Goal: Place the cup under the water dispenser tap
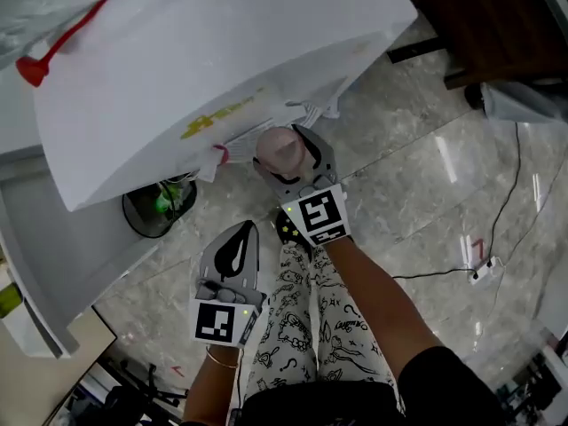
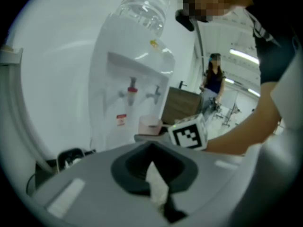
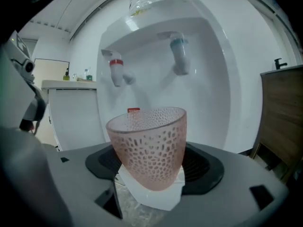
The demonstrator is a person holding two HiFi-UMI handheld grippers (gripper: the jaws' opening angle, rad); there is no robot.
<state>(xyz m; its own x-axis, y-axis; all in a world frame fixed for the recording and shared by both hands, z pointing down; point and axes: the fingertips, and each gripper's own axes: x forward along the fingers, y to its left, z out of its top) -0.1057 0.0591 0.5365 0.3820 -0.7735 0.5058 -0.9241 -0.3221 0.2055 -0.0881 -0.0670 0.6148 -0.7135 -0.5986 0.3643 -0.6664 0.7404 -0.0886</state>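
- While the cup (image 3: 147,148) hangs in the air in front of the water dispenser (image 3: 222,79), below tap height & roughly betw. the red tap (image 3: 117,72) and the blue tap (image 3: 180,56), the main risk IMO is a bad line-up. Set down off to one side, it lets the water miss the rim.
- Cup leans a bit in the grip & narrows toward its base. If let go while tilted, or above a surface, it prob. tips & rolls onto the floor (image 1: 417,176).
- No tray or ledge under the taps shows in any view, so can't tell what the cup would land on. Releasing w/o checking = likely drop.
- Going in too high could knock the rim vs. a tap. Too deep, & the jaws hit the dispenser's front.
- right gripper (image 1: 288,145): jaws spread wide, clamped on the cup's sides, cup mouth up. Touches nothing else.
- left gripper (image 1: 241,233): jaws closed together, nothing betw. them. It hangs by the patterned trouser leg (image 1: 297,318), well apart from cup & dispenser.
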